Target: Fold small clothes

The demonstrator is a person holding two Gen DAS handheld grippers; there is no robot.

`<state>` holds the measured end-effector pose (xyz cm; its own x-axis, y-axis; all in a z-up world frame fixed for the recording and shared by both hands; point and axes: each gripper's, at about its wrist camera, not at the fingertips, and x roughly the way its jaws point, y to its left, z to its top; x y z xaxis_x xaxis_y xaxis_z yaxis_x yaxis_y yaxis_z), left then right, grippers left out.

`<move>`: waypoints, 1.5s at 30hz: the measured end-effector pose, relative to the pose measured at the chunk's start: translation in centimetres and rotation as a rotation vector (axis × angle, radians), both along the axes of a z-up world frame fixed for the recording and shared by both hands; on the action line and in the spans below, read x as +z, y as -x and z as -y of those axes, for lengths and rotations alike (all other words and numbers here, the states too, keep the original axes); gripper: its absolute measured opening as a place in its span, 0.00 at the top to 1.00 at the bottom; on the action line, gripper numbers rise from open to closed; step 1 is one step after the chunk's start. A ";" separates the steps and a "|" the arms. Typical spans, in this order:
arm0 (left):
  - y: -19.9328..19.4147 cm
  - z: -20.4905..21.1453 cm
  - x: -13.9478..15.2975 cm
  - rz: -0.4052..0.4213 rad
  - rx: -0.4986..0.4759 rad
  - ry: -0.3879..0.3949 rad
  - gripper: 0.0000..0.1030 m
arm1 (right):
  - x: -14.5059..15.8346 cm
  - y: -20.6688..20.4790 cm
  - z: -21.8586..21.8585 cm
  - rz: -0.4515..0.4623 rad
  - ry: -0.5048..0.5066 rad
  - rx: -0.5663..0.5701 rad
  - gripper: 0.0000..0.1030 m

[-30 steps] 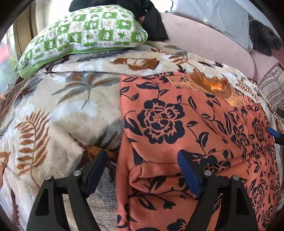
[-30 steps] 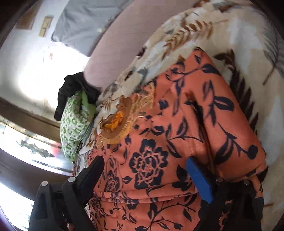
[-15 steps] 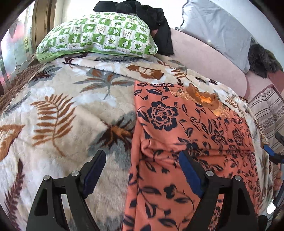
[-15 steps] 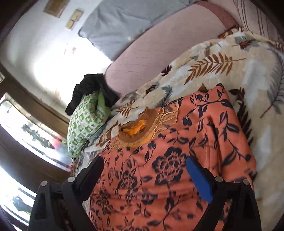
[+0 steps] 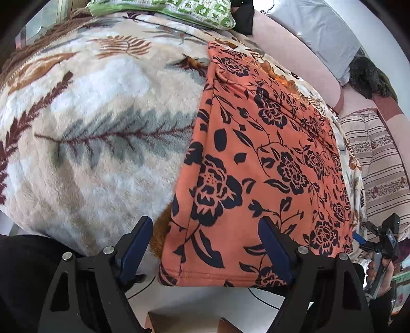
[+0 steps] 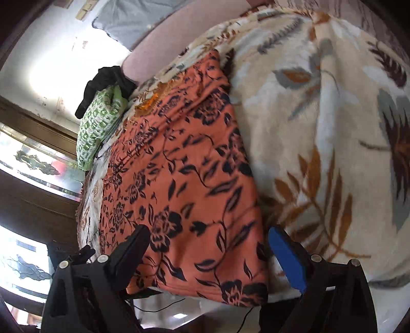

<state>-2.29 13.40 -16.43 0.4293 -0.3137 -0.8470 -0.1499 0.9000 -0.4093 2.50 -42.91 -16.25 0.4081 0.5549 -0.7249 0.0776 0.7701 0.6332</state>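
Observation:
An orange garment with dark blue flowers point(image 5: 256, 158) lies flat as a long strip on a leaf-patterned fleece blanket point(image 5: 89, 128), its hem hanging at the bed's near edge. My left gripper point(image 5: 205, 243) stands open above the hem's near-left corner, its blue pads either side of the cloth without pressing it. In the right wrist view the same garment point(image 6: 184, 179) runs away from me. My right gripper point(image 6: 208, 251) is open over the near-right corner, with nothing clamped. The embroidered neckline point(image 6: 151, 100) lies at the far end.
A green-and-white checked pillow point(image 5: 179, 7), a black cloth point(image 6: 107, 79) and a grey pillow point(image 5: 320, 30) sit at the far end by a pink padded back point(image 5: 287, 51). Striped fabric point(image 5: 379, 153) lies to the right. Light floor point(image 5: 205, 297) shows below the bed edge.
Both grippers have drawn back along the garment from its upper part to the hem at the near edge of the bed. Both stay open. The garment has not moved.

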 end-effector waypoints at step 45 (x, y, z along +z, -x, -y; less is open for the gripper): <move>1.9 2.9 -2.3 -0.031 -0.063 -0.209 0.27 | -1.9 2.8 -1.2 -0.110 0.156 0.034 0.60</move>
